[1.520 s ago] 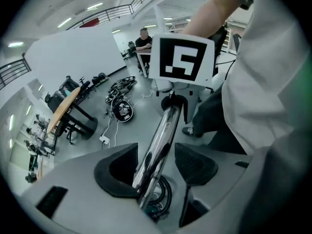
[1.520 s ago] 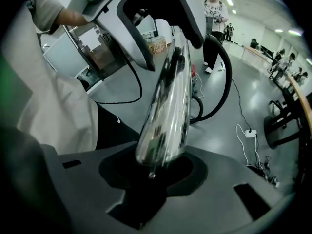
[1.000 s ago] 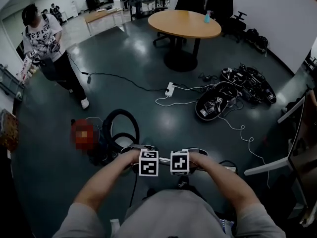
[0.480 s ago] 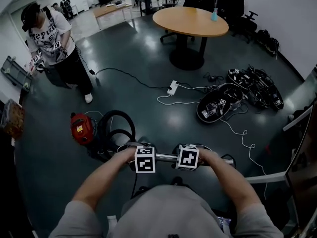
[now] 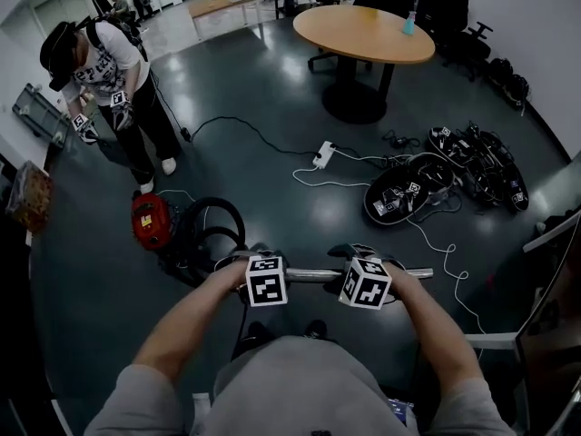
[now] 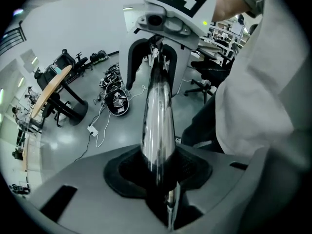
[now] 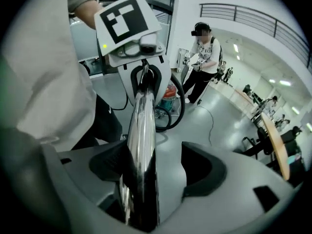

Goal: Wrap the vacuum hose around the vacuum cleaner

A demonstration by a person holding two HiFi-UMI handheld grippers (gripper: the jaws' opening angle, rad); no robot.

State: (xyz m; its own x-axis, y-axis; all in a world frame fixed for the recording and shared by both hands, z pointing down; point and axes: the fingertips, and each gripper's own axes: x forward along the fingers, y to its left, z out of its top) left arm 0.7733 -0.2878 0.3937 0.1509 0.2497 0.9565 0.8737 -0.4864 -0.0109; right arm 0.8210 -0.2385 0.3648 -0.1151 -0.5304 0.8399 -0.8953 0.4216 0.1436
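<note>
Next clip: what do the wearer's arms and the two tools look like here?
Short grey sleeves above bare forearms. The left tool and right tool are alike: pale grey plastic bodies, black textured jaw pads, each topped by a white cube with black square markers. The right tool's jaws have just been opening around the chrome tube.

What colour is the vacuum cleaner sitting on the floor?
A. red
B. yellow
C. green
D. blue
A: the vacuum cleaner has a red body, and its black hose is looped right beside it.
</note>
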